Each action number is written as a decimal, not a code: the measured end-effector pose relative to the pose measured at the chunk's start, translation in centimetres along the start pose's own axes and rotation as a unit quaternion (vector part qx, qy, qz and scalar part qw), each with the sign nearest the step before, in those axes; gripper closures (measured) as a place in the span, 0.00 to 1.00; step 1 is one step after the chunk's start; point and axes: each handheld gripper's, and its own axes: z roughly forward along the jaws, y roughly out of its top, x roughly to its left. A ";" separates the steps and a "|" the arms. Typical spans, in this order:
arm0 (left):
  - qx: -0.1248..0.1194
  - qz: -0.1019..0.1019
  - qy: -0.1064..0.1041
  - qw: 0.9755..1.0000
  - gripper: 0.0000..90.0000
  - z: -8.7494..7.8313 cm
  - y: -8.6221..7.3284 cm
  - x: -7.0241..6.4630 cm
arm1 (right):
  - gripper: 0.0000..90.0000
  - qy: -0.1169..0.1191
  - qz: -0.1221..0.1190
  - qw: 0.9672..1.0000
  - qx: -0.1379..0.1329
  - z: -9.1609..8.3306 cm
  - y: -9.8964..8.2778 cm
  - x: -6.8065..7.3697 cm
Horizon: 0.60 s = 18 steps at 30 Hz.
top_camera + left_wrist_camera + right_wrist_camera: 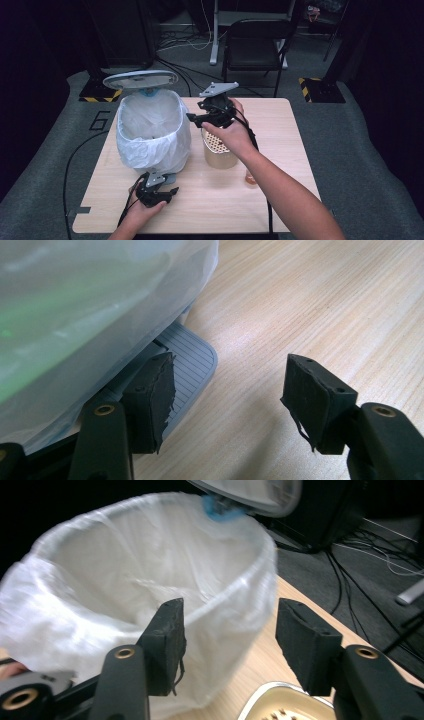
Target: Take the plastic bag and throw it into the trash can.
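Beside the bin, our left tool presses its pedal, jaws spread; right tool spread, empty.

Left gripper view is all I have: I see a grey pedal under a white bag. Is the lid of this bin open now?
Observer: Yes. In the high view the grey lid stands raised at the back of the pedal bin.
Operator: Where is the right gripper?
Observer: The right gripper is beside the bin's rim, above a beige perforated container, jaws open with nothing between them.
Operator: Is anything else on the table?
Observer: A small amber object stands next to that container, partly hidden by the person's right forearm.
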 end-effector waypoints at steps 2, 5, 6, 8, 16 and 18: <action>0.002 0.002 0.001 1.000 0.41 0.0 0.0 0.0 | 0.56 -0.008 -0.002 1.000 0.000 -0.2 -0.6 -0.8; 0.008 0.002 -0.002 1.000 0.41 -0.1 0.0 0.0 | 0.58 -0.024 0.001 1.000 0.006 -0.3 -1.5 -1.7; 0.006 0.001 -0.001 1.000 0.41 -0.1 0.0 0.0 | 0.58 -0.028 0.003 1.000 0.007 -0.3 -1.8 -1.9; 0.006 0.001 -0.001 1.000 0.41 -0.1 0.0 0.0 | 0.58 -0.032 0.007 0.999 0.008 -0.3 -2.4 -2.4; 0.001 0.001 0.004 1.000 0.41 0.0 0.0 -0.1 | 0.59 -0.051 0.032 0.998 0.011 -0.3 -4.6 -4.6; -0.001 0.000 0.003 1.000 0.41 0.0 0.0 -0.1 | 0.59 -0.053 0.032 0.998 0.013 -0.3 -5.2 -5.2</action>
